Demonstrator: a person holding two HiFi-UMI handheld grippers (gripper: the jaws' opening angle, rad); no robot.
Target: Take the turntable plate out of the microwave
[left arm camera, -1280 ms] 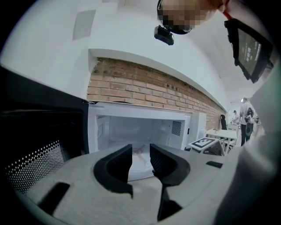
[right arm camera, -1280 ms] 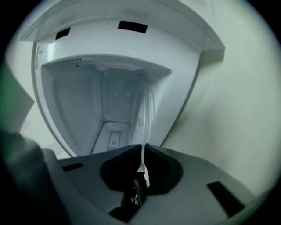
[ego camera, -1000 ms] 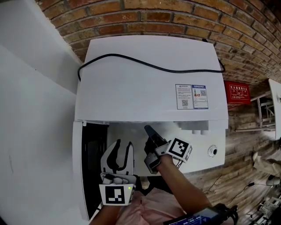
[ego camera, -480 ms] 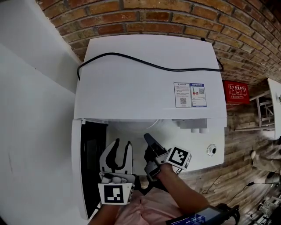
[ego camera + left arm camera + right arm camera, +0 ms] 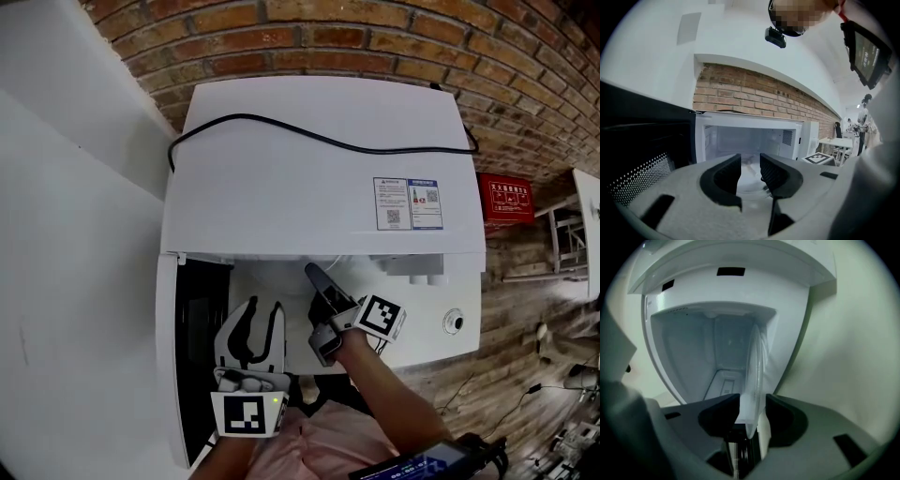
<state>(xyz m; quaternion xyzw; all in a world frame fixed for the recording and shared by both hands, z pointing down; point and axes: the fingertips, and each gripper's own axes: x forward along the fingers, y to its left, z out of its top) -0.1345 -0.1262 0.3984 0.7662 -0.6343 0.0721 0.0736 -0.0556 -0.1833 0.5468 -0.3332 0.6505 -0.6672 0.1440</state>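
Note:
The white microwave [image 5: 319, 169] stands with its door [image 5: 192, 356] swung open to the left. My right gripper [image 5: 314, 274] reaches into the cavity, rolled onto its side. In the right gripper view the glass turntable plate [image 5: 754, 362] appears edge-on, and its near rim sits between the jaws of my right gripper [image 5: 752, 416]. Those jaws have just been opening, so they bracket the rim rather than clamp it. My left gripper [image 5: 263, 309] waits in front of the opening, open and empty. In the left gripper view, the left gripper [image 5: 750, 171] looks at the plate [image 5: 751, 179] on the cavity floor.
A black power cable [image 5: 319, 141] lies across the microwave top beside a printed label [image 5: 408, 204]. The control knob [image 5: 454, 322] is on the right of the front. A brick wall [image 5: 375, 37] stands behind and a white wall [image 5: 66, 234] on the left.
The right gripper drew back slightly, then pushed forward into the cavity again. The left gripper has kept still.

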